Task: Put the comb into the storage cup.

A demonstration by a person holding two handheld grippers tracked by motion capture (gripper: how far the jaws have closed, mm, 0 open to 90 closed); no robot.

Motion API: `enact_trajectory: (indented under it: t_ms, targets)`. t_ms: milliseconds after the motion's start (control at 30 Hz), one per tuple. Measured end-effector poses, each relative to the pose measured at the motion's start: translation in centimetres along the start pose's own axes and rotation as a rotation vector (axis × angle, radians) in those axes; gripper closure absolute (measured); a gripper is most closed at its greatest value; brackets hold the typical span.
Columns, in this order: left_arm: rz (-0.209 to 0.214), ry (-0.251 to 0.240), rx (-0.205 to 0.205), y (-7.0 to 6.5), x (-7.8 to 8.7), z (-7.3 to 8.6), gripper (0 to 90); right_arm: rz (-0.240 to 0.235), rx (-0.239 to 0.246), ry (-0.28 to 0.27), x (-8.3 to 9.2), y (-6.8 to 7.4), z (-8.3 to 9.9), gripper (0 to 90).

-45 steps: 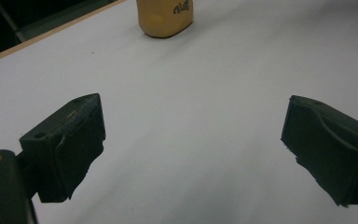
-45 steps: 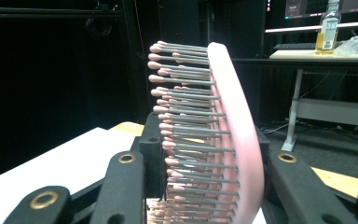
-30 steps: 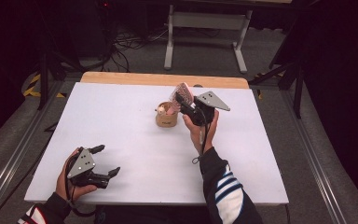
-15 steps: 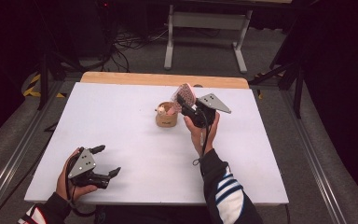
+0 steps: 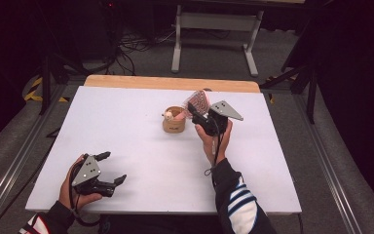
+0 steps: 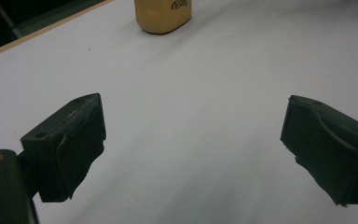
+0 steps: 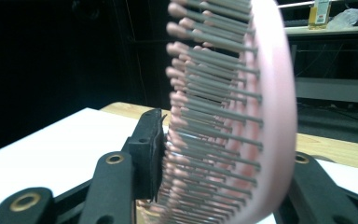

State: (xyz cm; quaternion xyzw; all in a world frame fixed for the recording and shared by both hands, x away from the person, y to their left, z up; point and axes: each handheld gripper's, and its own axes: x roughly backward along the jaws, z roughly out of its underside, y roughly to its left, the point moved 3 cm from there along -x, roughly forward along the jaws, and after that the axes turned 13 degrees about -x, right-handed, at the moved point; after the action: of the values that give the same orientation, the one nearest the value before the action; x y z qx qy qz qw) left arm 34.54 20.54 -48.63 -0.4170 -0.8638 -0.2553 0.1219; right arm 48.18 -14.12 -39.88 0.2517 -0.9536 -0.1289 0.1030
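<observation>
One white tabletop (image 5: 141, 161) carries the scene. On it stands one tan cup (image 5: 173, 123), and in that cup sits one small pale figure (image 5: 168, 115), too small to make out further. There is one pink hairbrush (image 5: 200, 101), with many grey bristles tipped in pink. Two grippers are in sight: the left gripper (image 5: 111, 168) and the right gripper (image 5: 197, 115), each with two black jaws. Two hands hold them, one each. Beyond the tabletop stands one white frame (image 5: 177, 44) on the floor.

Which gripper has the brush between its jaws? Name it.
The right gripper, beside the cup: its jaws, just opening, flank the pink brush. The left gripper stands open over bare table.
</observation>
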Motion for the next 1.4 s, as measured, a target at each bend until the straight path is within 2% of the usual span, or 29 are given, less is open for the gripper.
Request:
enact_trajectory:
  t_ms: [400, 567, 733, 867, 1400]
  targets:
    - [0.0, 0.008, 0.0, 0.0, -0.2, 0.1, 7.5, 0.016, 0.016, 0.049, 0.1, -0.7, 0.9, 49.8]
    - [0.0, 0.014, -0.003, -0.1, -0.2, 0.1, 7.5, 0.014, -0.008, 0.057, 0.1, -1.0, 1.0, 46.8]
    - [0.001, 0.013, -0.003, -0.1, -0.2, 0.1, 7.5, 0.019, -0.012, 0.069, 0.1, -1.2, 1.2, 41.7]
    - [0.001, 0.012, -0.004, -0.1, -0.2, 0.1, 7.5, 0.014, -0.019, 0.085, 0.0, -1.4, 1.3, 33.8]
    - [0.001, 0.013, -0.004, -0.1, -0.2, 0.1, 7.4, 0.035, 0.021, 0.111, 0.1, -1.1, 1.5, 21.1]
